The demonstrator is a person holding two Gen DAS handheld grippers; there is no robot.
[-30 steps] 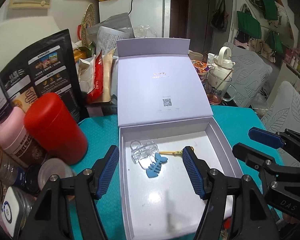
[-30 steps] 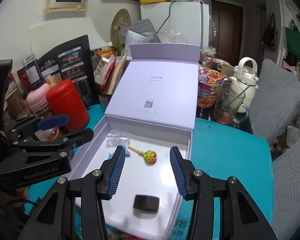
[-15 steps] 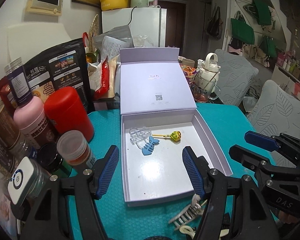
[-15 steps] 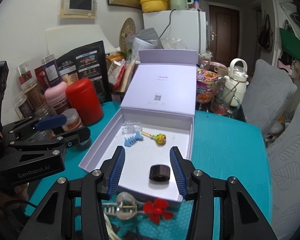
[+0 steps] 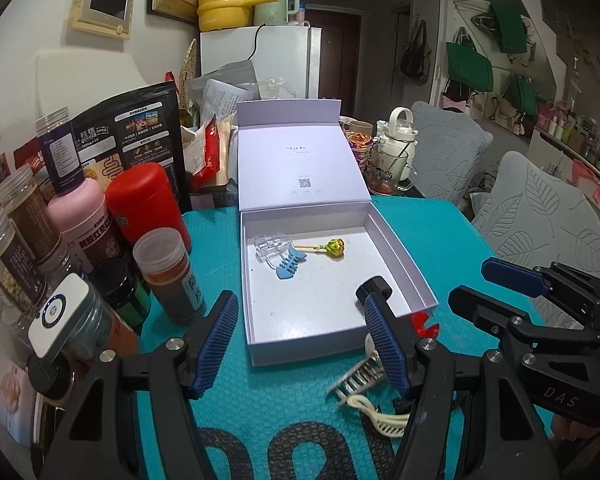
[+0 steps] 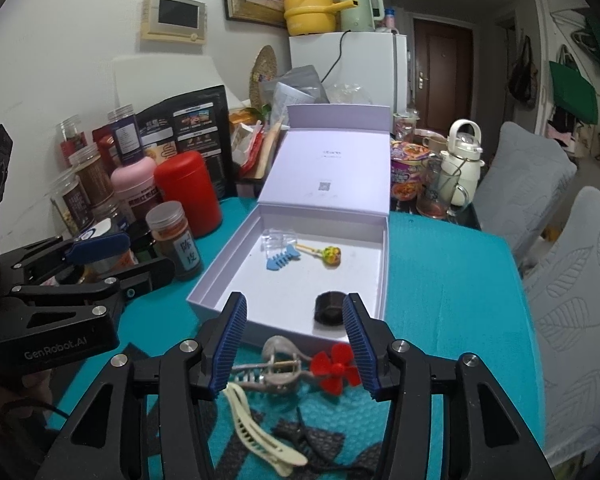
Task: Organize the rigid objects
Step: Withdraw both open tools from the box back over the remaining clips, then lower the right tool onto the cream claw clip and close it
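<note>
An open lilac box [image 5: 400, 264] [image 6: 212, 276] lies on the teal mat. It holds a clear clip [image 5: 270, 245], a blue fishbone clip [image 5: 291, 265] [image 6: 281, 261], a lollipop [image 5: 334, 247] [image 6: 330, 255] and a black ring [image 6: 329, 309] [image 5: 374, 286]. In front of the box lie a grey claw clip [image 6: 278, 364] [image 5: 358, 376], a red propeller [image 6: 337, 367] and a cream hair clip [image 6: 260, 428] [image 5: 376, 414]. My left gripper [image 5: 302, 344] is open and empty before the box. My right gripper [image 6: 294, 346] is open and empty above the claw clip.
Jars, a red canister [image 5: 148, 200] and an orange-filled jar [image 5: 170, 276] crowd the mat's left side. A black pouch [image 5: 140, 128] stands behind them. A glass mug [image 6: 440, 192], white kettle [image 6: 464, 148] and noodle cup [image 6: 406, 176] stand behind the box at right. Grey chairs [image 6: 572, 280] sit right.
Both grippers have pulled back and up from the box. The black ring now lies in the box, and the clips and propeller in front of the box have come into view.
</note>
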